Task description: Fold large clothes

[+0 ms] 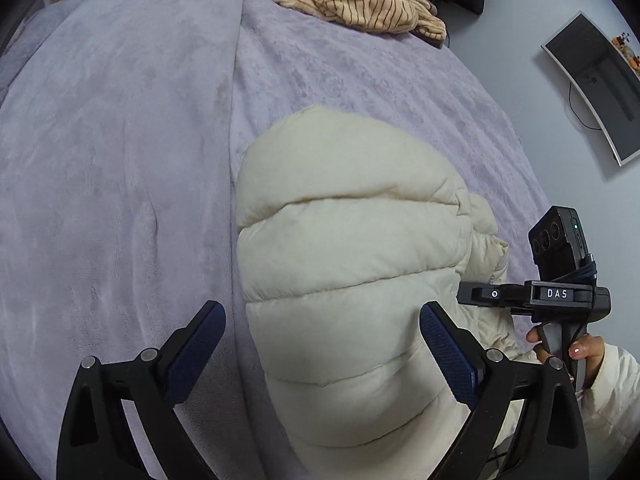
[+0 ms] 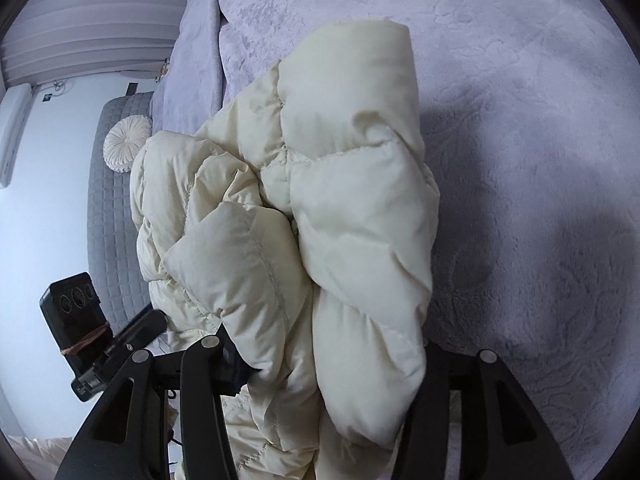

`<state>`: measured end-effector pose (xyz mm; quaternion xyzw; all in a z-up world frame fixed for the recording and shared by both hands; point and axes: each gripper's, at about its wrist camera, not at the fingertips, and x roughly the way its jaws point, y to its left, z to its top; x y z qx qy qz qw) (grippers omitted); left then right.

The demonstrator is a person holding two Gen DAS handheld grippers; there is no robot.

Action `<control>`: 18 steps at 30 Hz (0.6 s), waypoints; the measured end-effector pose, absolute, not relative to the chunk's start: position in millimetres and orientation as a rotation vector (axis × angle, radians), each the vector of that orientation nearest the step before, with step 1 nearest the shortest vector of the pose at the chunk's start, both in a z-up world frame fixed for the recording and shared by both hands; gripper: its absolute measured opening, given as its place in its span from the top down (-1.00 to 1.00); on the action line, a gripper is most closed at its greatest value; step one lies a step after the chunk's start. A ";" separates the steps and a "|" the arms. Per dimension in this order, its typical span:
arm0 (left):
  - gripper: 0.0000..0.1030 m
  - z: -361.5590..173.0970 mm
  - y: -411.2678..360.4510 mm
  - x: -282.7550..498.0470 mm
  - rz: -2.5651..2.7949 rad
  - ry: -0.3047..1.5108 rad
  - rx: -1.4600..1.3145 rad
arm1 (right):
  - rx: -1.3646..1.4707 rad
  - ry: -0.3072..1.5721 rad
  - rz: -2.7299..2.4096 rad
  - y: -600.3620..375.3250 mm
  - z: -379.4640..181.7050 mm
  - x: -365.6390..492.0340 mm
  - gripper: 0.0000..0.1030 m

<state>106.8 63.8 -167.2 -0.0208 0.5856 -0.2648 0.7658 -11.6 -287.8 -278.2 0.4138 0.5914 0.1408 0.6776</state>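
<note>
A cream quilted puffer jacket [image 1: 344, 240] lies bunched on a lavender plush bed cover [image 1: 120, 160]. My left gripper [image 1: 322, 324] hovers over the jacket's near end, jaws spread wide, blue pads touching nothing. In the right wrist view a thick fold of the jacket [image 2: 360, 208] fills the space between the fingers of my right gripper [image 2: 328, 364]. Its left pad [image 2: 236, 372] stands slightly off the fabric, and its right finger is mostly hidden behind the fold. A person's hand [image 1: 580, 350] holds the right gripper at the jacket's right side.
A beige striped garment [image 1: 360, 0] lies at the bed's far edge. A dark screen [image 1: 592, 88] is off to the right. Beside the bed stands a grey quilted seat [image 2: 116, 208] with a round cushion [image 2: 124, 144]. Bare bed cover [image 2: 520, 160] spreads right of the jacket.
</note>
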 end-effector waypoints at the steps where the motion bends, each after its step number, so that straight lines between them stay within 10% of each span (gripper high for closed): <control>1: -0.90 -161.0 62.3 106.4 -0.595 1.265 -0.051 | 0.908 1.329 0.317 -287.1 -271.3 -11.0 -0.04; 10: -0.90 -117.9 -10.6 25.4 -0.942 1.272 0.005 | 0.877 1.256 0.224 -311.5 -205.6 -13.8 -0.03; 12: -0.90 -122.1 -20.8 11.5 -0.996 1.289 0.029 | 0.872 1.215 0.209 -318.4 -188.4 -15.3 0.43; 18: -0.90 -125.5 -43.4 -17.2 -1.132 1.309 0.088 | 0.822 1.185 0.347 -296.4 -160.0 3.2 0.70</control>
